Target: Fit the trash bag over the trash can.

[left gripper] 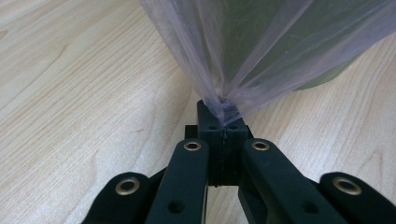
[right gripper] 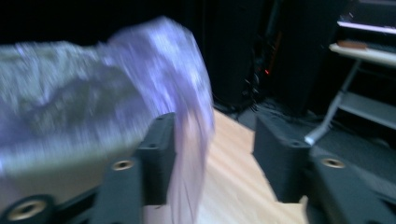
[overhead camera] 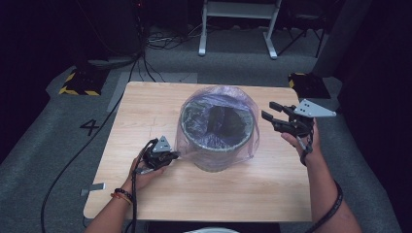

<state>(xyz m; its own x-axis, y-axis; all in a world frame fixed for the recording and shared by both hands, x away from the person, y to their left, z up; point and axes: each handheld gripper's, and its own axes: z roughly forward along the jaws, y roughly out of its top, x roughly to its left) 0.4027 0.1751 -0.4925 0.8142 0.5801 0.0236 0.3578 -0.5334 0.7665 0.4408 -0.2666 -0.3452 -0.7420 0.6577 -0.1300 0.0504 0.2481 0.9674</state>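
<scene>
A grey round bin [overhead camera: 216, 154] stands mid-table, lined with a thin purple plastic bag [overhead camera: 219, 95] that drapes over its rim. My left gripper [overhead camera: 175, 156] rests low on the table at the bin's left foot, shut on a gathered corner of the bag [left gripper: 261, 46]; the pinched film fans up from its tips [left gripper: 223, 122]. My right gripper [overhead camera: 270, 111] hovers in the air off the bin's right rim, open. In the right gripper view, which is blurred, the bag's edge [right gripper: 187, 93] hangs beside the left jaw, and the pads of the right gripper [right gripper: 212, 140] do not press on it.
The wooden table [overhead camera: 145, 107] has bare room to the left, front and right of the bin. On the grey floor beyond lie cables [overhead camera: 155, 43], a white frame's legs [overhead camera: 201, 46] and yellow-black blocks [overhead camera: 77, 82].
</scene>
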